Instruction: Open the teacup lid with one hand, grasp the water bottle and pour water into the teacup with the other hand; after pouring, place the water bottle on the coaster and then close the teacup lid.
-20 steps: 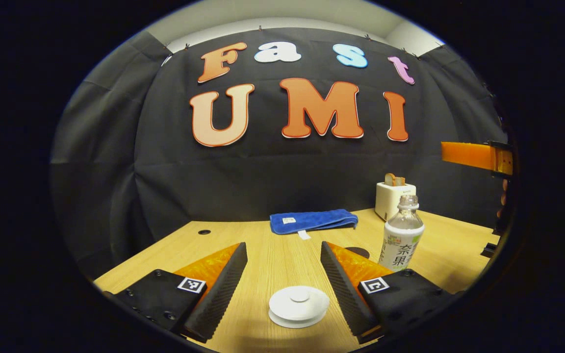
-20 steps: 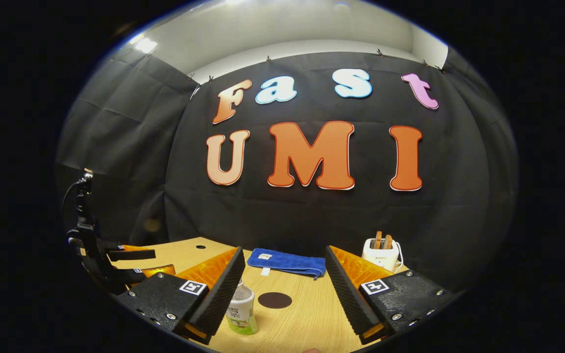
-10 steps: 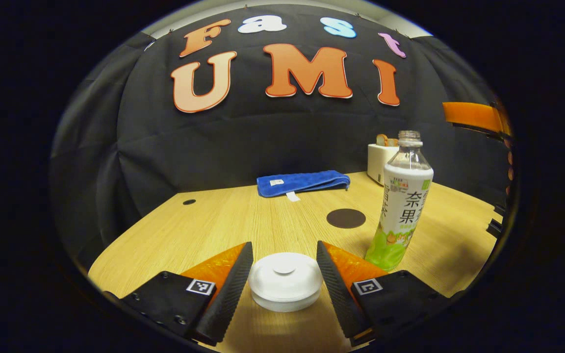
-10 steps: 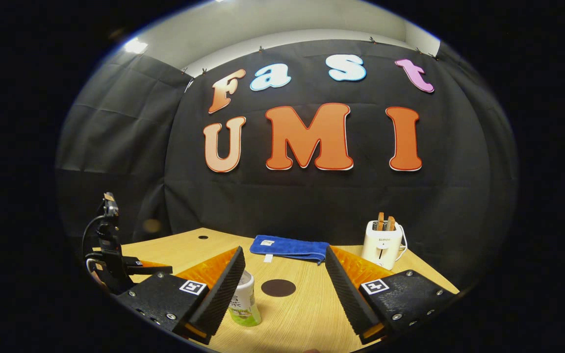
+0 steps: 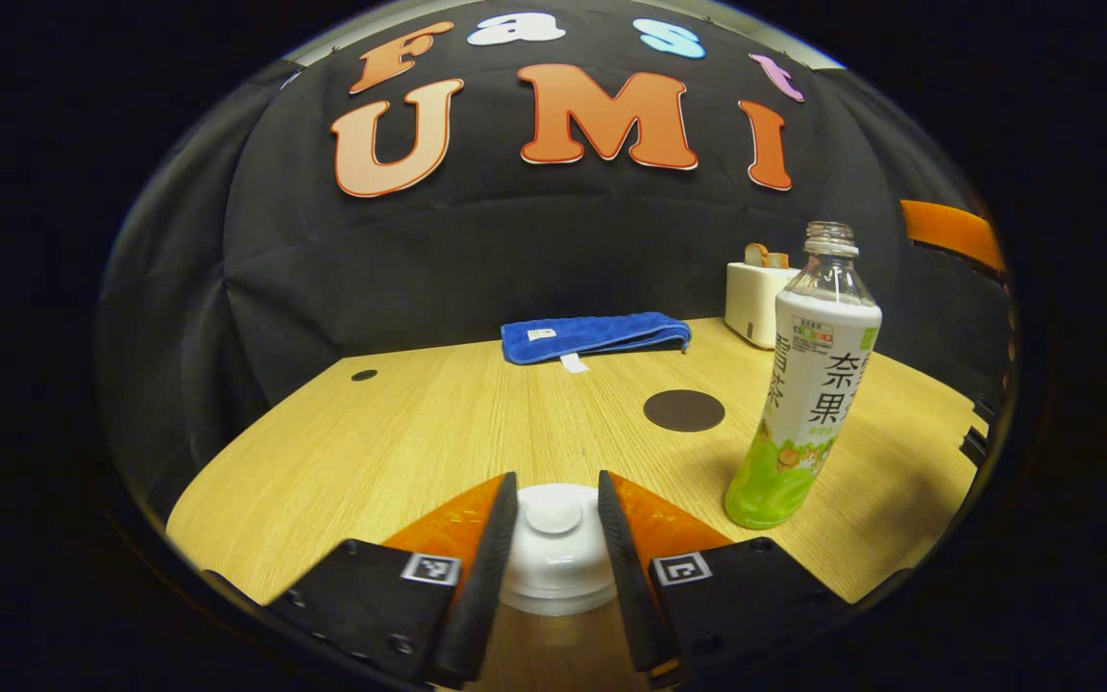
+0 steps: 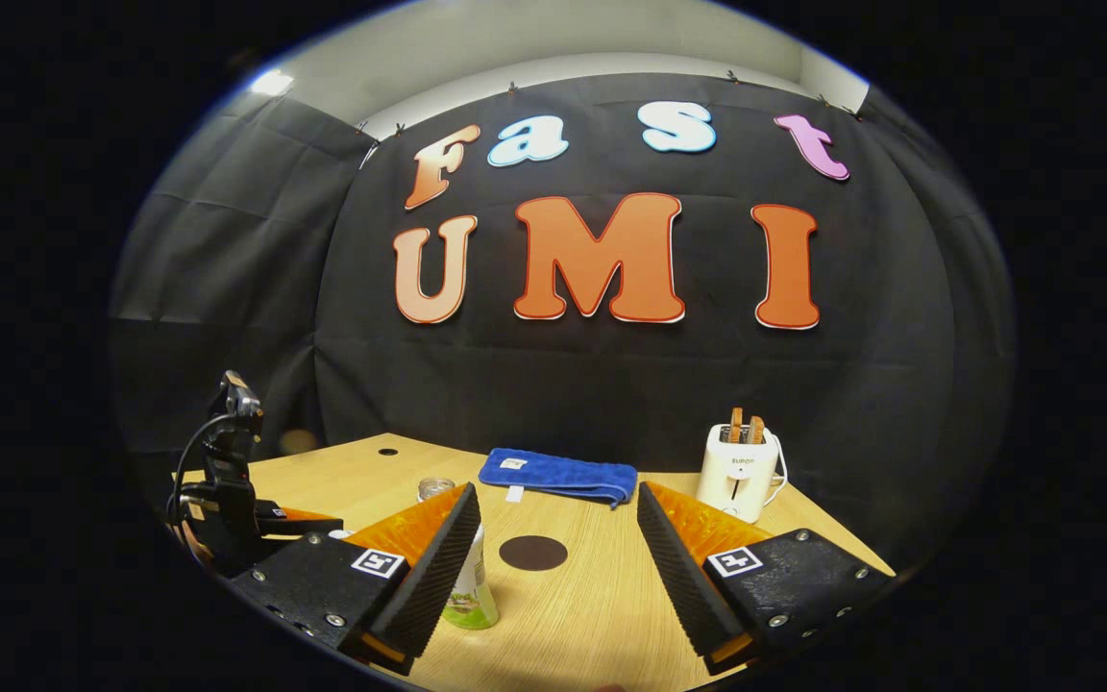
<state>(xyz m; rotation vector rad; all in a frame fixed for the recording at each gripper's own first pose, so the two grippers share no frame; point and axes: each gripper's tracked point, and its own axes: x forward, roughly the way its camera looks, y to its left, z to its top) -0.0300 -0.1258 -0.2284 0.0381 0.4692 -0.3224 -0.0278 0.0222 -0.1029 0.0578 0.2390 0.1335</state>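
On the wooden table [image 5: 400, 423]: a white teacup lid [image 5: 555, 538] sits low in the left gripper view, between the fingers of my left gripper [image 5: 553, 557].
Left fingers: drawn in against both sides of the lid; they look clamped on it, though I judge the contact from how close they lie.
Lid: seated on the teacup, whose body is hidden below it.
Water bottle [image 5: 808, 384]: upright and uncapped, just to the right of the lid; in the right gripper view its lower part peeks past my inner finger.
Right gripper [image 6: 558, 567]: fingers wide apart, holding nothing, hanging above the table with the bottle off to its left.
Coaster [image 5: 684, 410]: dark round disc, bare, beyond the bottle toward the blue towel [image 5: 595, 335].
Toaster [image 6: 738, 471]: at the far right, out of the way.
Step in hand: gripping the lid to open the teacup.
Next move, as I judge it: lift the lid straight up and clear, then swing my right fingers left around the bottle's waist.
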